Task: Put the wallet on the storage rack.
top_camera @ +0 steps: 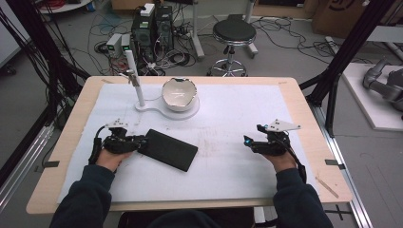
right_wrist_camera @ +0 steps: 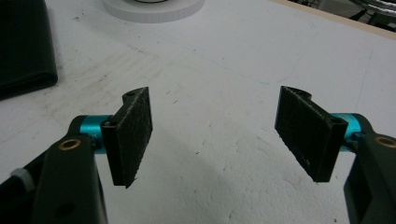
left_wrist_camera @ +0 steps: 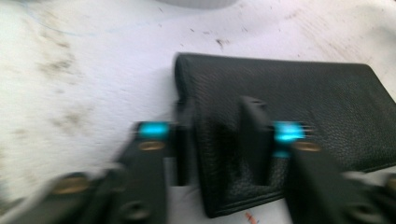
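Observation:
A black leather wallet (top_camera: 168,149) lies flat on the white mat, left of centre. My left gripper (top_camera: 135,142) is at its left end. In the left gripper view the gripper (left_wrist_camera: 217,140) has its jaws partly apart. One jaw stands against the wallet's (left_wrist_camera: 308,98) short edge and the other rests over its top face. That view is blurred. My right gripper (top_camera: 251,142) rests on the mat at the right. Its jaws (right_wrist_camera: 215,135) stand wide open over bare mat with nothing between them.
A white bowl (top_camera: 179,94) sits on a white base (top_camera: 157,108) with an upright post (top_camera: 134,78) at the back of the mat. The wooden table's edge (top_camera: 190,205) runs along the front. A stool and cables stand on the floor beyond.

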Demonstrator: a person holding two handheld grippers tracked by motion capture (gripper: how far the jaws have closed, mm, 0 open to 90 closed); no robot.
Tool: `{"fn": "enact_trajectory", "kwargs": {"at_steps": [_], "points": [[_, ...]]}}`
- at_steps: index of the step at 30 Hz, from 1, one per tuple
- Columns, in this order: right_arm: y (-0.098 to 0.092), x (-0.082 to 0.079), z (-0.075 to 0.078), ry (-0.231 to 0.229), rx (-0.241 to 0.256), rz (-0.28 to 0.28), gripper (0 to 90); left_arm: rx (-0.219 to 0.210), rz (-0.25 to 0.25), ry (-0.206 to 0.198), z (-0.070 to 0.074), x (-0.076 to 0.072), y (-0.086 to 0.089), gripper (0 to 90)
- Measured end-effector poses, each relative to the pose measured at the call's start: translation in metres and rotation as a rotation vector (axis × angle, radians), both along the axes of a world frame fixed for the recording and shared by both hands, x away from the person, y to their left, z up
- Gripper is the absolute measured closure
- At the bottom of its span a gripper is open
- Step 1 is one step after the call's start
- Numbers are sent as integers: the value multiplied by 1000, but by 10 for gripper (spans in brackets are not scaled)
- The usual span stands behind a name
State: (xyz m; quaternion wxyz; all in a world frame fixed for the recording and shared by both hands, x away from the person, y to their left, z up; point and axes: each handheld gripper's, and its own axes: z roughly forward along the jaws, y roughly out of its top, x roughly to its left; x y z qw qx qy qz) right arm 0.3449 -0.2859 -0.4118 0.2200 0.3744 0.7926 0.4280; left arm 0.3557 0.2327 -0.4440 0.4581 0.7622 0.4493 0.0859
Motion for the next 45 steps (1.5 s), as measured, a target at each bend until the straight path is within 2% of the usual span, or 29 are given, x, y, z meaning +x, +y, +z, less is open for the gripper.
{"fn": "enact_trajectory", "kwargs": {"at_steps": [1,2,4,6,8,12,15,17,20,27,28,29,30,33,34,36,41,43,45], "points": [[0,0,0,5,1,2,278,14,-10,-14,1,-1,-1,847],[0,0,0,5,0,3,278,6,-25,-19,2,-2,-2,897],[0,1,-1,9,0,5,278,-35,-66,-11,2,-4,-7,897],[1,0,-1,14,0,7,278,-29,-80,-12,2,-5,-13,897],[1,0,-1,13,-2,8,278,-4,-55,-18,2,-5,-15,880],[0,0,-1,15,-2,6,278,-21,-19,-32,1,-6,-15,640],[0,0,-2,19,2,5,278,23,38,-36,-2,-3,-16,440],[0,1,-2,19,2,0,279,50,50,-34,-4,-2,-15,378],[0,1,-2,18,-3,-4,279,34,49,-13,-7,0,-16,358],[0,1,-2,23,5,-24,280,31,62,6,-9,2,-15,299],[0,0,-1,23,7,-27,280,30,46,4,-9,2,-16,303],[0,0,-1,20,8,-29,280,-4,-1,8,-9,2,-15,567],[0,0,-1,20,8,-29,280,-24,-18,15,-9,1,-16,567],[0,0,0,24,14,-32,280,-34,4,31,-8,1,-16,605],[1,0,0,20,16,-32,280,-49,20,39,-7,1,-14,692],[1,0,0,21,17,-32,280,-73,32,49,-7,2,-12,726],[1,-1,0,19,12,-23,280,-86,-4,28,-5,-1,-17,808],[1,0,0,20,16,-25,280,-79,-14,12,-4,-2,-19,879],[0,0,-1,23,19,-25,280,-85,-11,16,-5,-1,-19,895]]}}
